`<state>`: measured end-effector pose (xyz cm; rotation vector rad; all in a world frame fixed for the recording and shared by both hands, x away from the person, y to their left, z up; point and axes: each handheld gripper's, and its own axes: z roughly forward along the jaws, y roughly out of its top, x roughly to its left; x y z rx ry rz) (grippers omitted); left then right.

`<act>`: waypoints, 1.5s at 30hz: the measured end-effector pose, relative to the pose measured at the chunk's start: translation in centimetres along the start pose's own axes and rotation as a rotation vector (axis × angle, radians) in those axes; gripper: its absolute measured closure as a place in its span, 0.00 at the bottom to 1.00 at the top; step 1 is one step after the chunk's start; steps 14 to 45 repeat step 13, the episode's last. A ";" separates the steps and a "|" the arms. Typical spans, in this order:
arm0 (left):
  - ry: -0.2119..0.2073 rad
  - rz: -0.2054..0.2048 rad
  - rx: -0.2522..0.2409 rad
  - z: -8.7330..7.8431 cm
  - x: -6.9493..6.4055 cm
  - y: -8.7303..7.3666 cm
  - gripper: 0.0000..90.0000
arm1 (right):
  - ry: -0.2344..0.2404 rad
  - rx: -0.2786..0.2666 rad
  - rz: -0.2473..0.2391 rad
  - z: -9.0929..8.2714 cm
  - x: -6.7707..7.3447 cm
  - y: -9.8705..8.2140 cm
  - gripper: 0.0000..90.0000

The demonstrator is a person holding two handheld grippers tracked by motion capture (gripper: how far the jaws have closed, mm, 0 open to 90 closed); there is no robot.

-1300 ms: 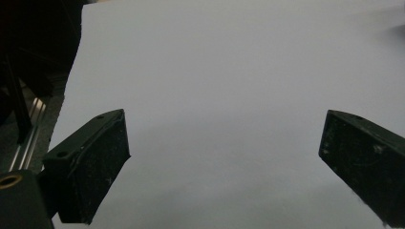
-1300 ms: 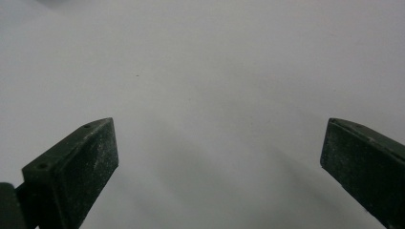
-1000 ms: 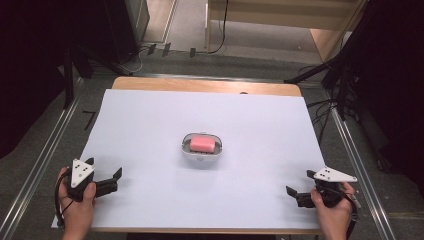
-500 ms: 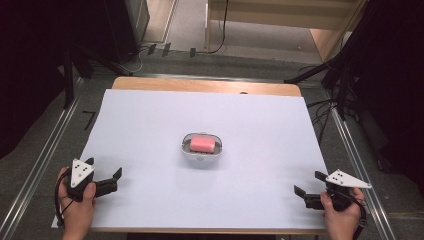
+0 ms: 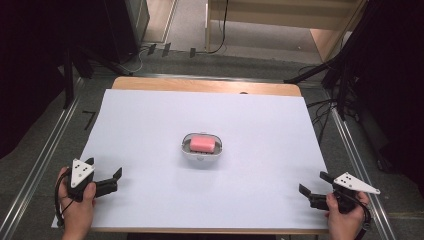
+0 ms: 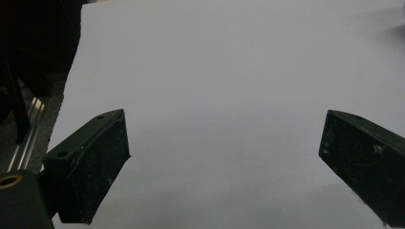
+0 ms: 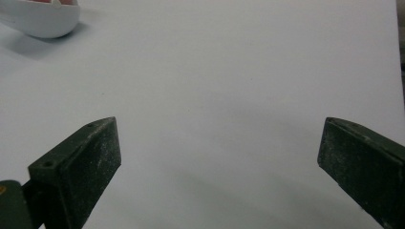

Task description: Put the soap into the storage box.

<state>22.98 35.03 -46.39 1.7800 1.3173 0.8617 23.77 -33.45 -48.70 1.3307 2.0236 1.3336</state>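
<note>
High view: a white dish (image 5: 202,151) holding a pink block (image 5: 202,144) sits mid-frame on the desk (image 5: 150,120); left tongs (image 5: 111,182) and right tongs (image 5: 312,187) rest at the bottom corners, apparently nothing begun.

Left gripper view: jaws spread, empty.

Right gripper view: jaws spread, empty; dish upper left.

Right gripper (image 5: 316,189) has moved: a second ago it sat near the counter's (image 5: 260,130) near right corner, inside the right edge; then it slid out toward that edge and slightly toward the near edge. Now it is a little further down at the near right corner, its grey plate past the right edge. Right hand (image 5: 345,216) dropped lower with it. Its fingers (image 7: 76,171) stay spread.
</note>
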 end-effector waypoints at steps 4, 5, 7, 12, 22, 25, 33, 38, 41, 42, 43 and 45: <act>0.000 0.001 0.002 0.0 0.0 0.0 0.04 | -0.006 0.016 0.000 0.2 0.1 -0.1 0.01; -0.001 0.002 0.002 0.0 0.0 0.0 0.04 | -0.008 0.037 -0.009 0.4 0.2 0.0 0.01; -0.001 0.002 0.001 0.0 0.1 0.0 0.04 | -0.017 0.058 -0.016 0.6 0.2 0.0 0.01; -0.002 0.001 0.004 0.0 0.0 0.0 0.04 | -0.022 0.068 -0.032 0.7 0.5 0.0 0.01; -0.002 0.000 0.004 0.0 0.1 0.0 0.04 | -0.029 0.064 -0.034 0.7 0.5 0.0 0.02; -0.002 0.000 0.004 0.0 0.1 0.0 0.04 | -0.029 0.064 -0.034 0.7 0.5 0.0 0.02; -0.002 0.000 0.004 0.0 0.1 0.0 0.04 | -0.029 0.064 -0.034 0.7 0.5 0.0 0.02; -0.002 0.000 0.004 0.0 0.1 0.0 0.04 | -0.029 0.064 -0.034 0.7 0.5 0.0 0.02; -0.002 0.000 0.004 0.0 0.1 0.0 0.04 | -0.029 0.064 -0.034 0.7 0.5 0.0 0.02; -0.002 0.000 0.004 0.0 0.1 0.0 0.04 | -0.029 0.064 -0.034 0.7 0.5 0.0 0.02; -0.002 0.000 0.004 0.0 0.1 0.0 0.04 | -0.029 0.064 -0.034 0.7 0.5 0.0 0.02; -0.002 0.000 0.004 0.0 0.1 0.0 0.04 | -0.029 0.064 -0.034 0.7 0.5 0.0 0.02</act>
